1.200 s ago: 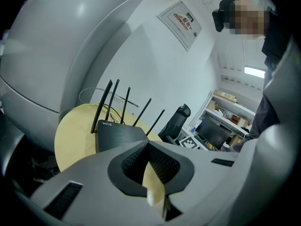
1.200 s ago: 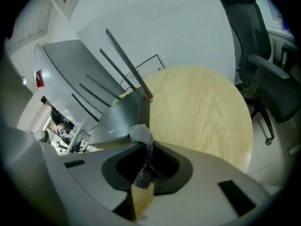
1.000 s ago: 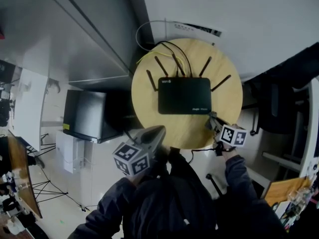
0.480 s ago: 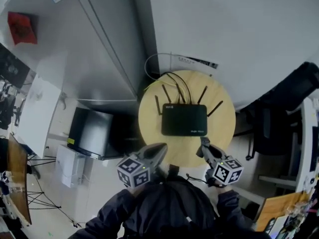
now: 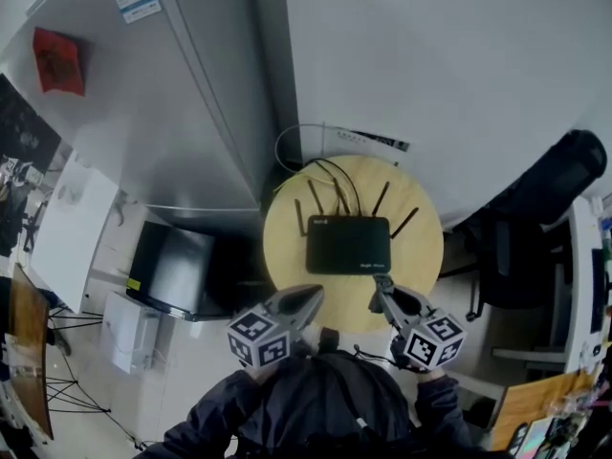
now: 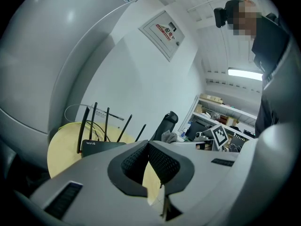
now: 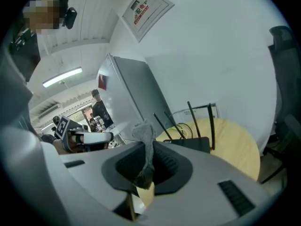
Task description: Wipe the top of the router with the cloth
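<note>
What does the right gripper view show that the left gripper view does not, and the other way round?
Only the right gripper view: the grey cloth pinched in the right gripper, and a person standing far behind. Only the left gripper view: the left gripper, jaws together with nothing between, and cluttered shelves. Both: the black router, antennas up, on the round wooden table.
</note>
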